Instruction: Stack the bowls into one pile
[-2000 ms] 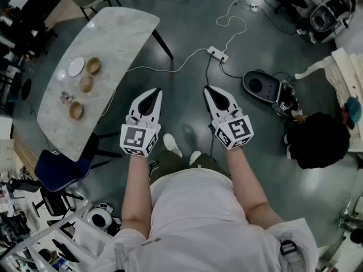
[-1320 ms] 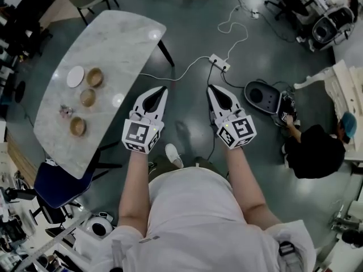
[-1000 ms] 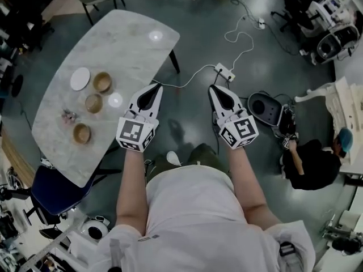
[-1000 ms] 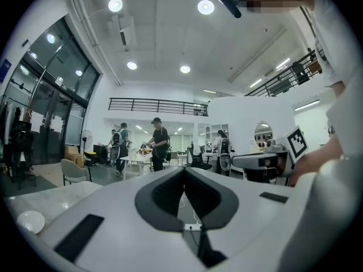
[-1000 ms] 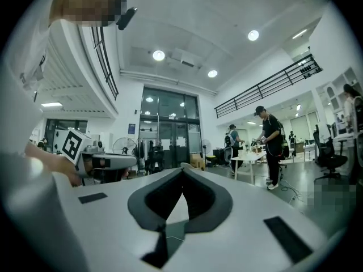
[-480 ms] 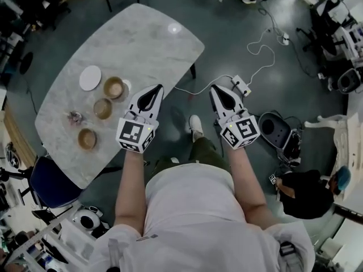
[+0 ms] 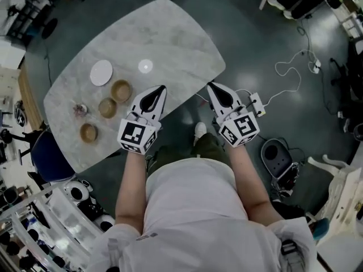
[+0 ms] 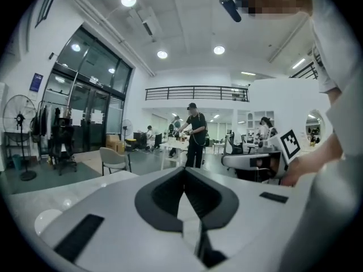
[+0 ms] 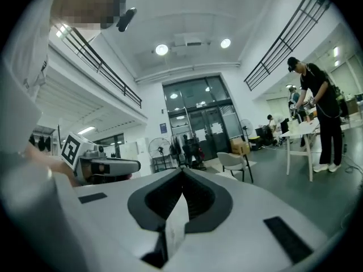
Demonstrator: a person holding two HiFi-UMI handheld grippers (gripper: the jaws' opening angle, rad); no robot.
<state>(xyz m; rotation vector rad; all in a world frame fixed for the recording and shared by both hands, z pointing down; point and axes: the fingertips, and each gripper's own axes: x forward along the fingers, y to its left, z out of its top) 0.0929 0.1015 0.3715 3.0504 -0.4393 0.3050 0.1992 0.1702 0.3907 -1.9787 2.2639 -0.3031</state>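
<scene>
Three brown bowls stand apart on the marble table (image 7: 170,38): one (image 7: 121,90) nearest my left gripper, one (image 7: 108,107) in the middle, one (image 7: 88,132) by the near edge. My left gripper (image 7: 159,89) is shut and empty, its tip over the table just right of the bowls. My right gripper (image 7: 212,87) is shut and empty too, at the table's right edge. Neither gripper view shows the bowls: the shut left gripper (image 8: 184,170) and shut right gripper (image 9: 182,170) point level into the room.
A white plate (image 7: 101,72) and a small object (image 7: 80,110) lie beside the bowls. A blue chair (image 7: 48,154) sits at the table's near left. On the floor at right lie a power strip (image 7: 256,103) with white cable and a round device (image 7: 274,152).
The table has come nearer: the person has walked up to it, and both gripper tips now reach its edge. Both grippers stayed shut.
</scene>
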